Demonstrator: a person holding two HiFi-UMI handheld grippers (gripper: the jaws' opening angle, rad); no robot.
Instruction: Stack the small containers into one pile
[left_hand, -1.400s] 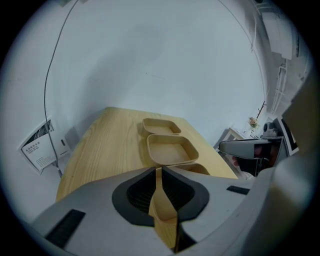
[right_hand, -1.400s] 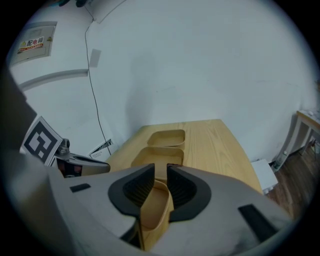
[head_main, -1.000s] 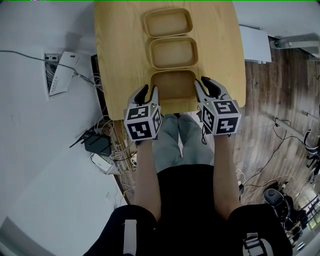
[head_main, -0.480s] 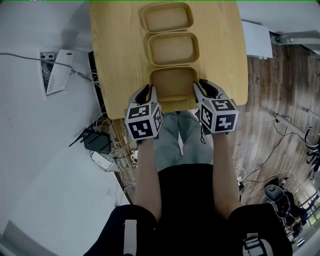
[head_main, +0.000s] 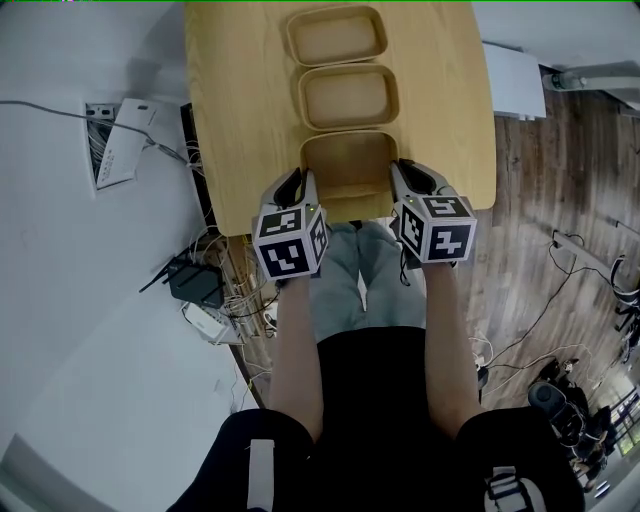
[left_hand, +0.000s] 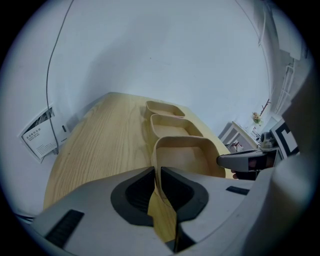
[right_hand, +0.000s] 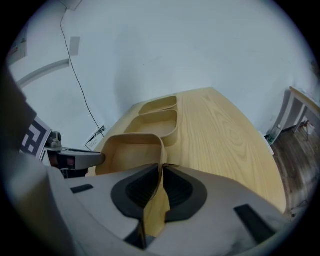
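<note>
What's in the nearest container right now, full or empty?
Empty. The nearest container shows only its bare tan floor in the head view, and both gripper views look into it and show nothing inside.

A pale wood-grain tabletop (head_main: 240, 100) is set against a plain white wall (left_hand: 150, 55). Dark wooden floorboards (head_main: 540, 180) are seen at the right, strewn with black cables (head_main: 560, 300). A black router (head_main: 195, 287) is seen beside the tabletop's left edge.

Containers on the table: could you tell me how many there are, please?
3, in a row on the table: near container at the front edge, middle container just beyond it, far container last. None looks hidden.
</note>
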